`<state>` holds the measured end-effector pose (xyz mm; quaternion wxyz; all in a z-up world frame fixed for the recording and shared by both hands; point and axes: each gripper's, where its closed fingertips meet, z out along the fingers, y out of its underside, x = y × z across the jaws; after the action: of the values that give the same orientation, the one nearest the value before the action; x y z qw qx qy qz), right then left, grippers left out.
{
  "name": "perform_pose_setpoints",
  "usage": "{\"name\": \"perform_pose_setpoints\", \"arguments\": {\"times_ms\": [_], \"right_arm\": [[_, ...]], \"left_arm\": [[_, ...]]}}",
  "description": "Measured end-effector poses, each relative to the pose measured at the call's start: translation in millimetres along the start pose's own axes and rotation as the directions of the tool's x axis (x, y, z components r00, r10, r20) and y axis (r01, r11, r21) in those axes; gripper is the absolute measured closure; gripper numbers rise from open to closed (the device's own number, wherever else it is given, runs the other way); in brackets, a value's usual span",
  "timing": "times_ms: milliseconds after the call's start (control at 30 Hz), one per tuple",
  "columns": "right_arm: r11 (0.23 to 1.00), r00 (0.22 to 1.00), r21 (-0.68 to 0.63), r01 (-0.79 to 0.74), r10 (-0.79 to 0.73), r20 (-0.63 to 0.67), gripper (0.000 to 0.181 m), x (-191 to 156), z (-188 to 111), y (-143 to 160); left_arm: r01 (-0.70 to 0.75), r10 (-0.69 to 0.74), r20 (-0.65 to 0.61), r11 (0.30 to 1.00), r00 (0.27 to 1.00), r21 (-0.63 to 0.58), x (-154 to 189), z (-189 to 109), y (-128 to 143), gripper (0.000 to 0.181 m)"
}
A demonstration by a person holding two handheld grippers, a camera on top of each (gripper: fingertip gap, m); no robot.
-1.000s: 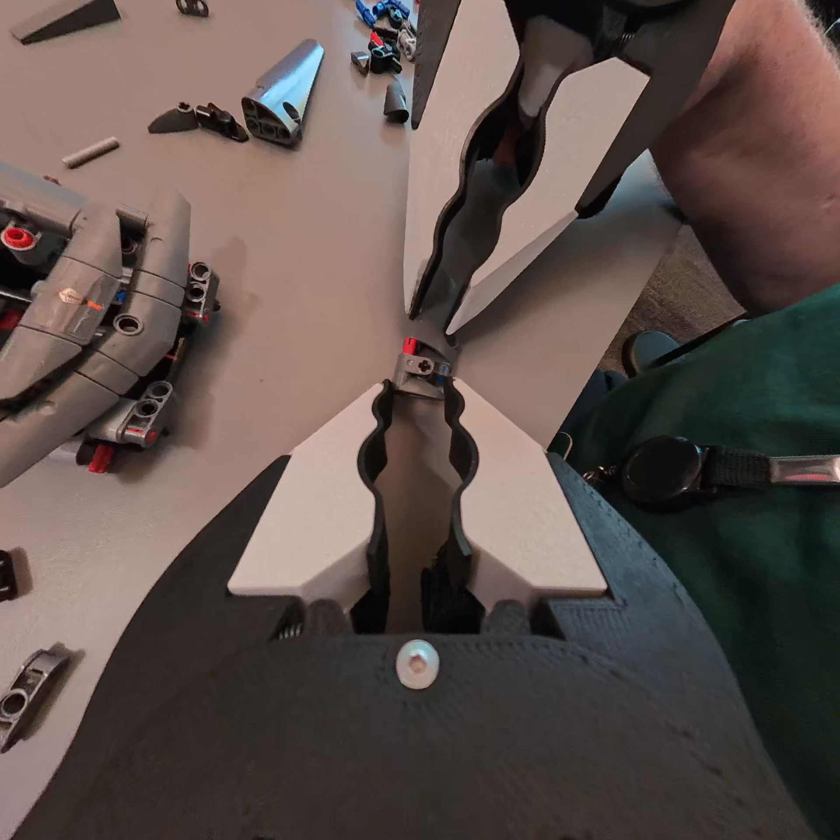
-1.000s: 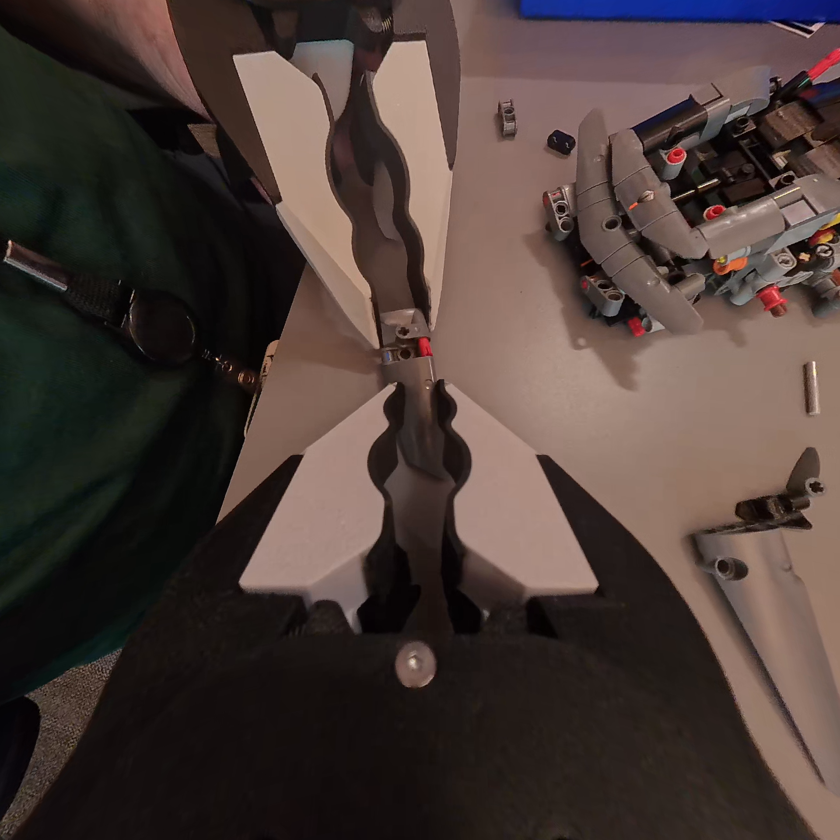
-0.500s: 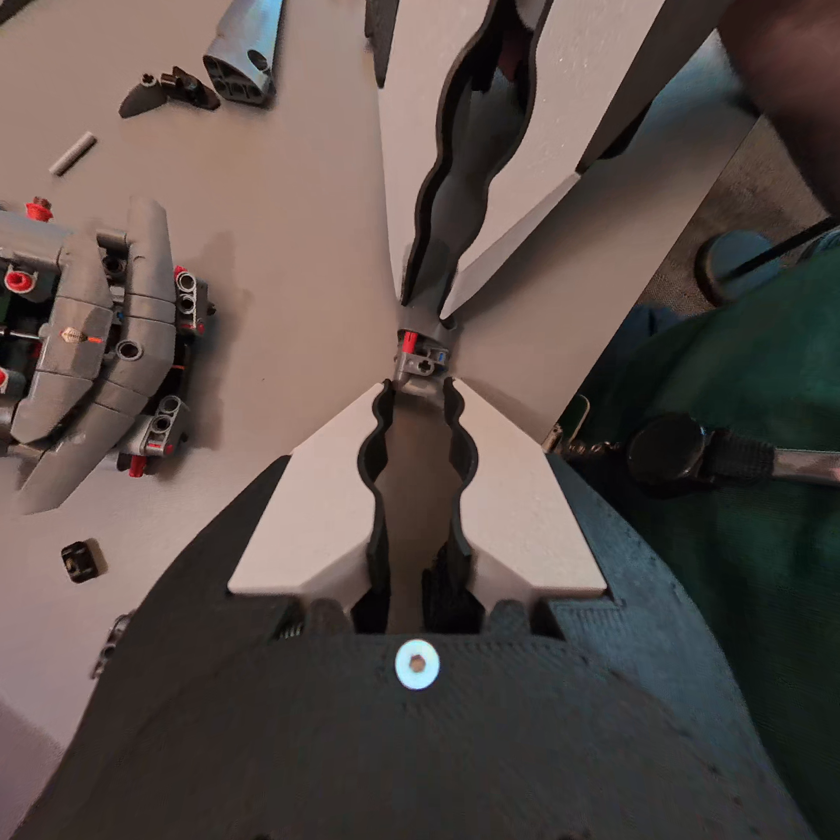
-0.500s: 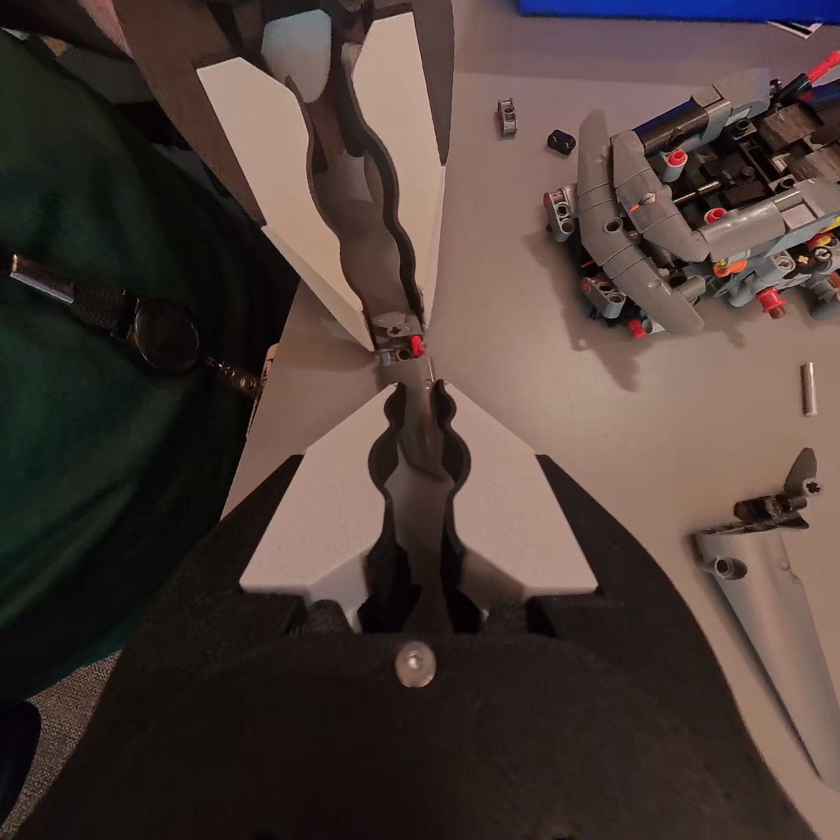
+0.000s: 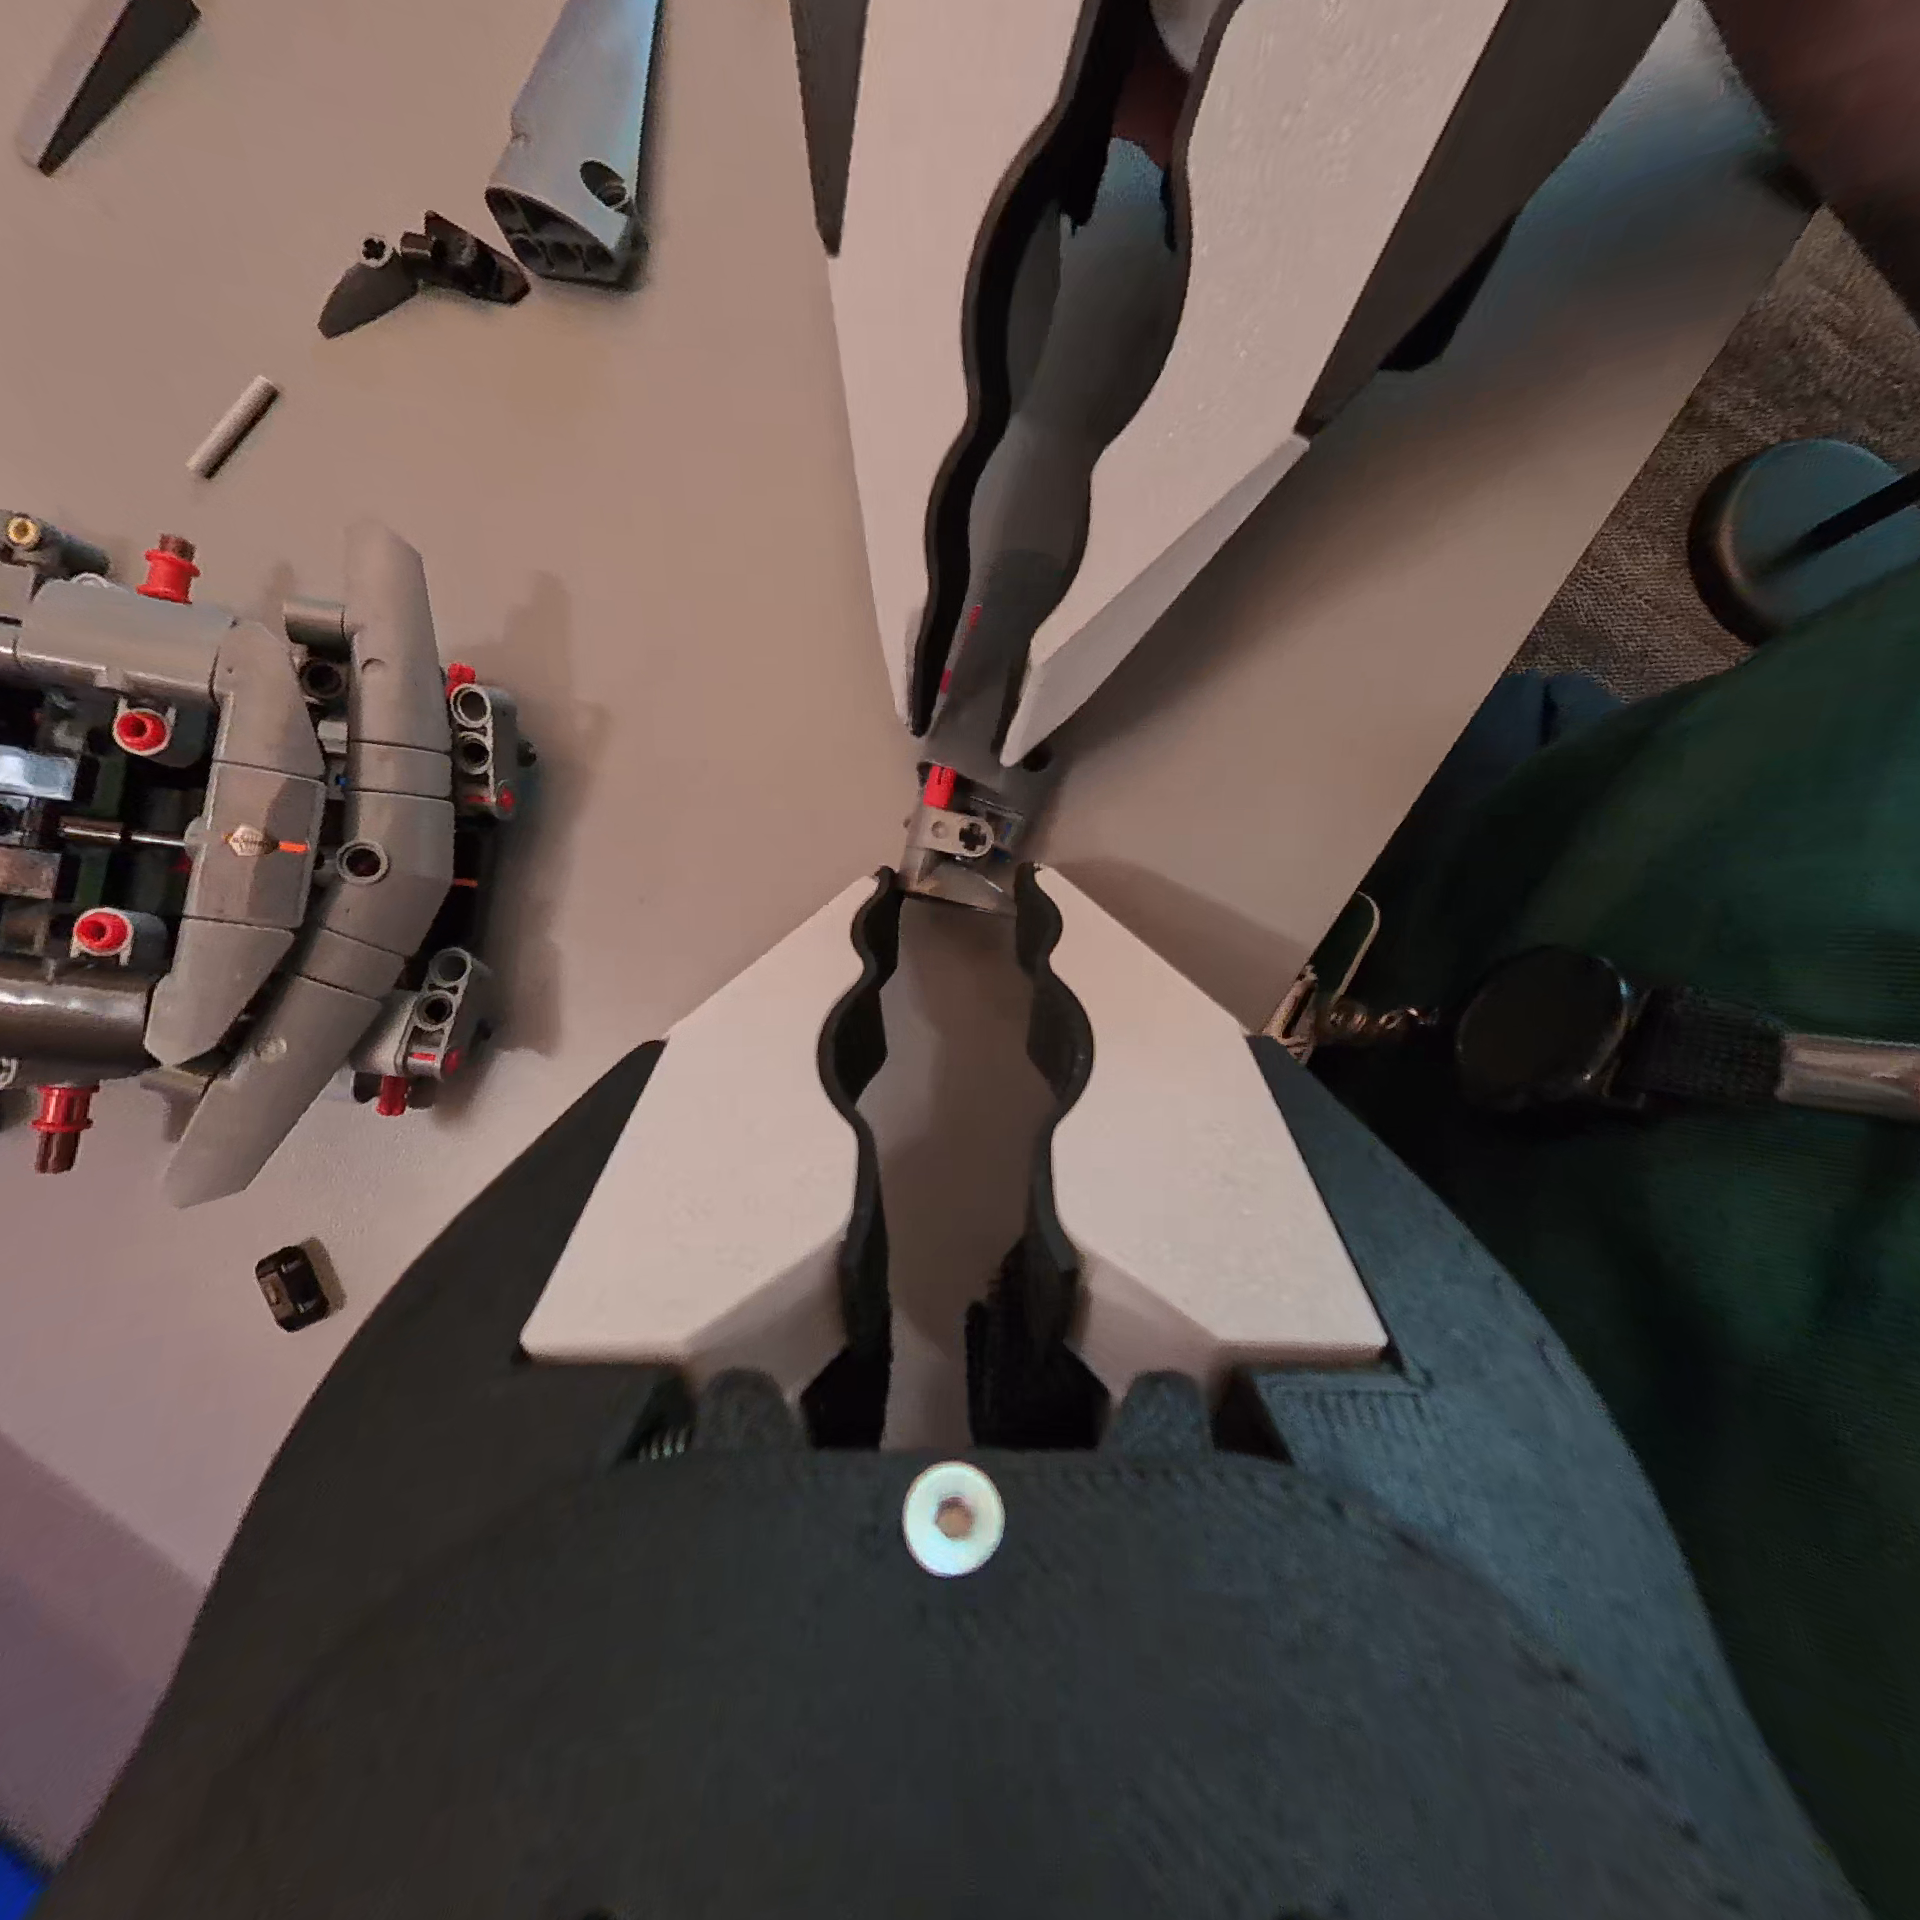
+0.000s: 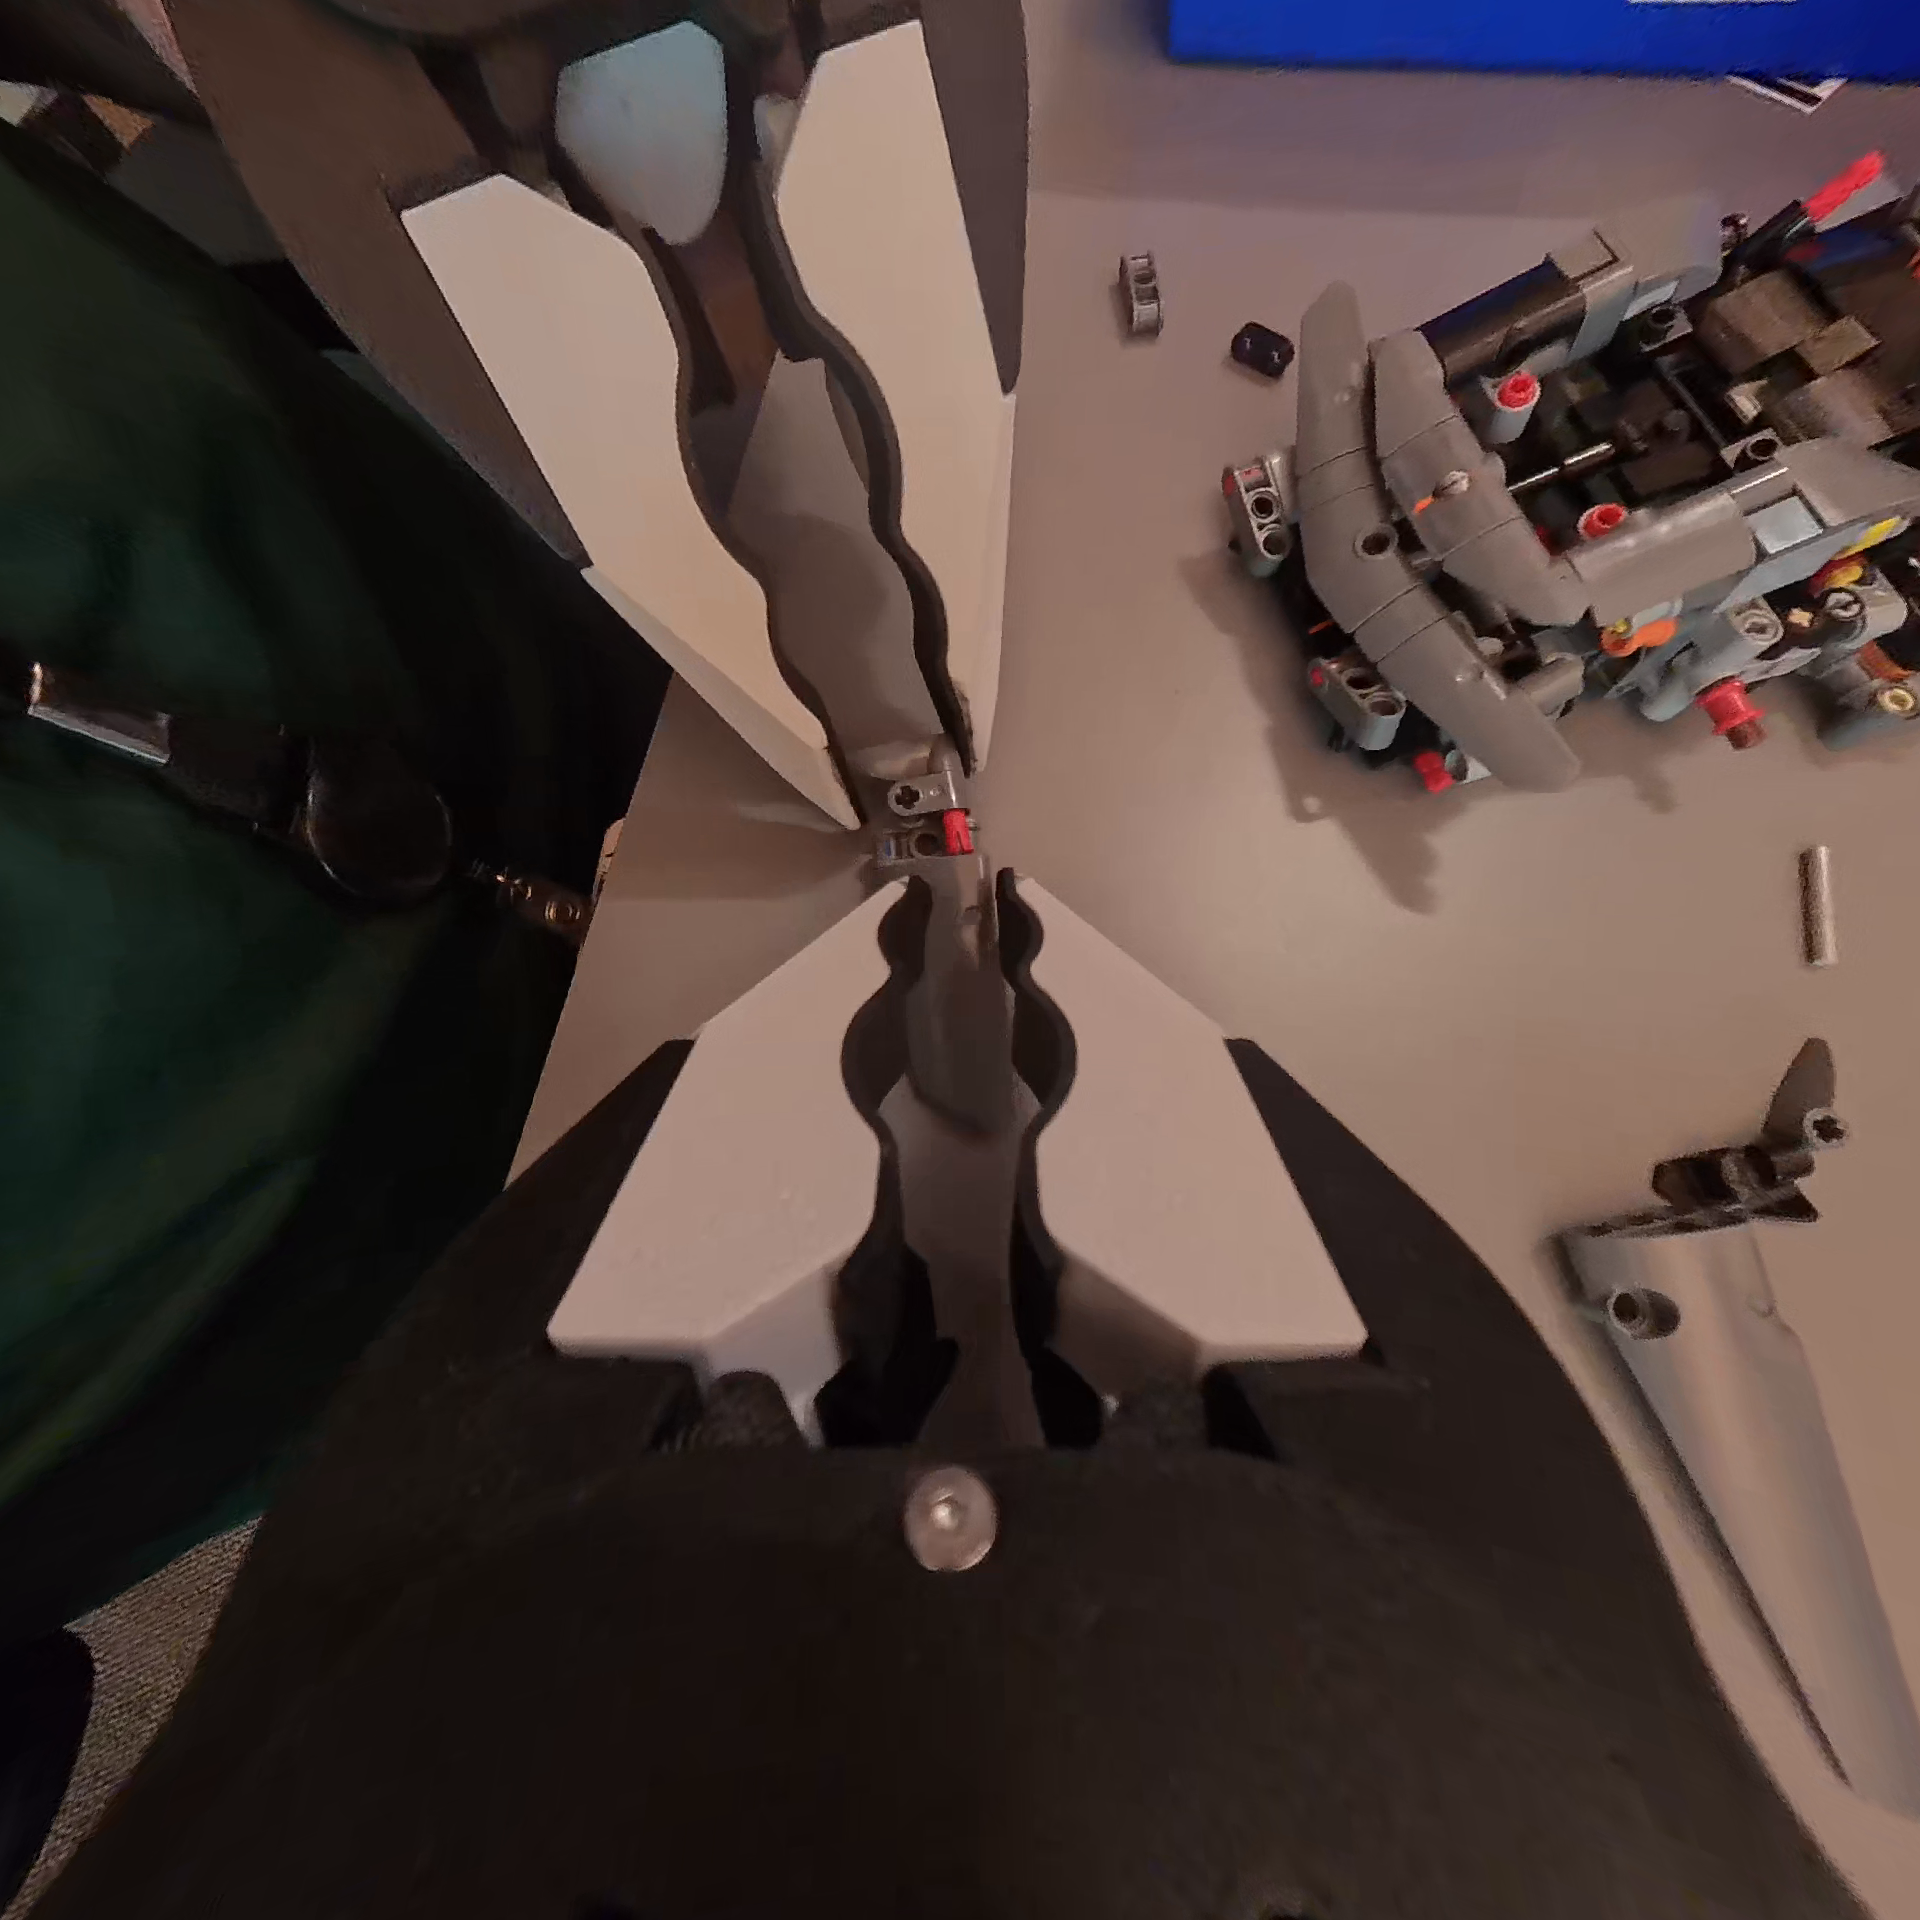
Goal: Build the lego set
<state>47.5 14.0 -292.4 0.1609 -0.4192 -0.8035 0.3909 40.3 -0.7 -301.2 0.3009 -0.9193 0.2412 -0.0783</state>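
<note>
Grey table [image 5: 644, 520]: left gripper [image 5: 956, 883] jaws clamp connector [image 5: 961, 836]; right gripper [image 6: 956, 883] jaws clamp panel [image 6: 961, 1029].

Green garment [image 5: 1714, 1195] with black badge reel [image 5: 1538, 1023]; blue box [image 6: 1538, 31].

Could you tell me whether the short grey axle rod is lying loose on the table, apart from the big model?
Yes, the grey axle rod lies alone on the table, clear of the big model.
</note>
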Motion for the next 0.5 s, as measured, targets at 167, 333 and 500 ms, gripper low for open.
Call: {"name": "perform_pose_setpoints", "arguments": {"times_ms": [167,333,500], "right_arm": [[1.000,1.000,0.008,0.003,-0.003,-0.003,0.172,-1.1,0.5,-0.4],[1.000,1.000,0.013,0.009,-0.009,0.002,0.173,-2.9,2.7,-2.0],[1.000,1.000,0.026,-0.004,0.003,0.012,0.172,-3.3,2.9,-1.8]], "left_arm": [[-0.020,0.021,0.014,0.999,1.000,-0.041,-1.6,1.1,2.1,0.161],[-0.044,0.045,0.010,0.995,0.999,-0.092,-0.7,1.4,5.9,0.161],[-0.053,0.053,-0.001,0.991,0.999,-0.126,0.1,1.5,7.4,0.161]]}}
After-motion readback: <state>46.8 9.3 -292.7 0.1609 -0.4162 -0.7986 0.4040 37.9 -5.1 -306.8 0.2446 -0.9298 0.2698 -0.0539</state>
